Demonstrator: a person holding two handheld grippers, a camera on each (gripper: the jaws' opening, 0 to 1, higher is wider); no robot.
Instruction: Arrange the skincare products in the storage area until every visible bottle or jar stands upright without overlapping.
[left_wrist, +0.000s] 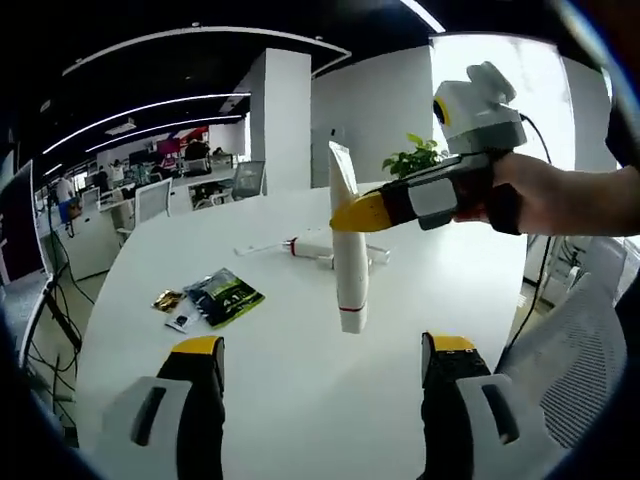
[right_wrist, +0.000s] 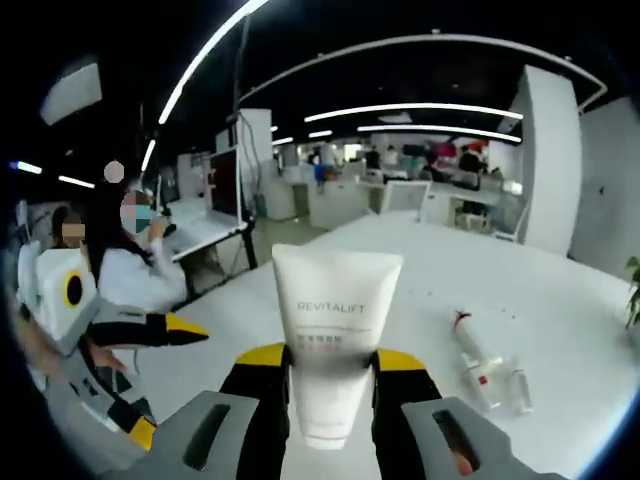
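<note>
Your left gripper (left_wrist: 322, 352) hangs released over the table (left_wrist: 300, 400); its view shows packets (left_wrist: 222, 297). Your right gripper (right_wrist: 331, 362) pinches the white tube (right_wrist: 333, 330) between its jaws, aloft.

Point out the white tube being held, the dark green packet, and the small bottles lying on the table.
white tube (right_wrist: 335, 330), right gripper view, printed front face.
dark green packet (left_wrist: 224, 296), left gripper view, centre of its front.
small bottles (right_wrist: 478, 368), right gripper view, body of the nearer one.

Grey-bodied hand-held gripper (left_wrist: 325, 362), black jaws, yellow tips, dark cable
</note>
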